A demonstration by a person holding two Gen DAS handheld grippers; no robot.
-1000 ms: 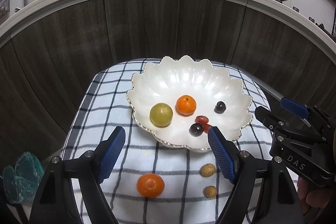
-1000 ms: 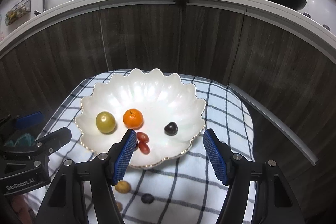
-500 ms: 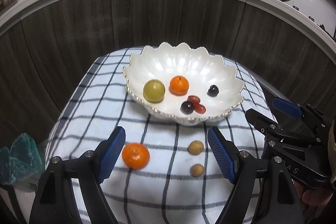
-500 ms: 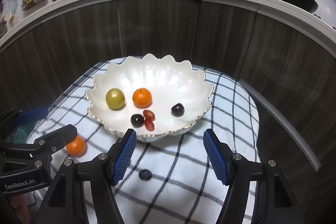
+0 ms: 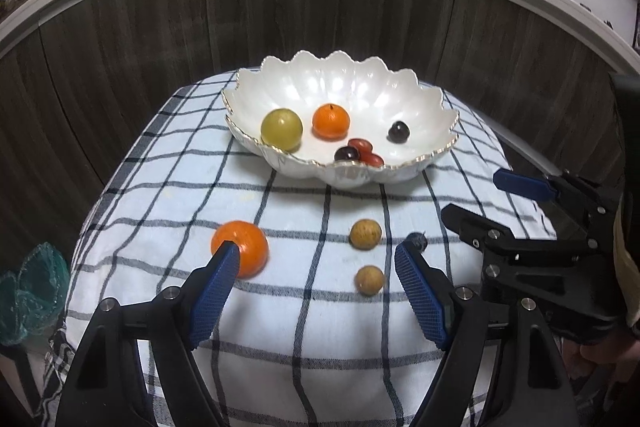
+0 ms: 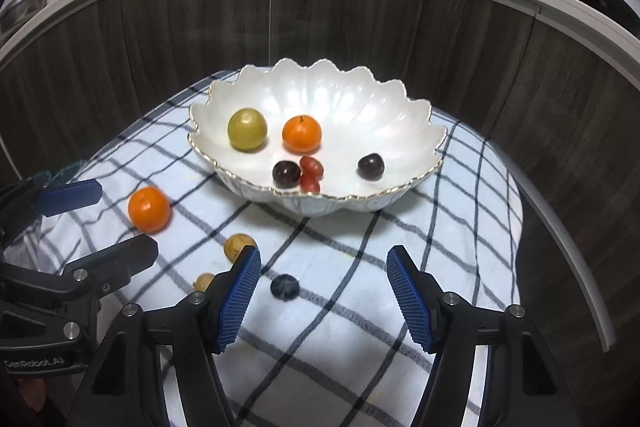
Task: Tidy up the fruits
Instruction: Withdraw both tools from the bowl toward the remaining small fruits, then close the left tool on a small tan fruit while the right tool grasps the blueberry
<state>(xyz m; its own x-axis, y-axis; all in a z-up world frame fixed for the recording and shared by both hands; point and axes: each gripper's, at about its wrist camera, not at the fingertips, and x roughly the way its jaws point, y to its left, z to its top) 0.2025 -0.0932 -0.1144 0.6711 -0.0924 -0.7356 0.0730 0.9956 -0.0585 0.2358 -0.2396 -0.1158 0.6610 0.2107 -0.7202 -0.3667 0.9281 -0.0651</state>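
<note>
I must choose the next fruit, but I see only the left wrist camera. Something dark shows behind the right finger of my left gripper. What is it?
Observer: The right wrist view shows it whole: a small dark fruit lying on the cloth.
Operator: Does the right gripper hold it?
Observer: No. The right gripper is open. The fruit lies between its fingers, nearer the left one, and touches neither.
Operator: And the orange at my left finger, is it gripped?
Observer: No. From that side the orange rests on the cloth just beyond the tips of the open left gripper, not clamped.
</note>
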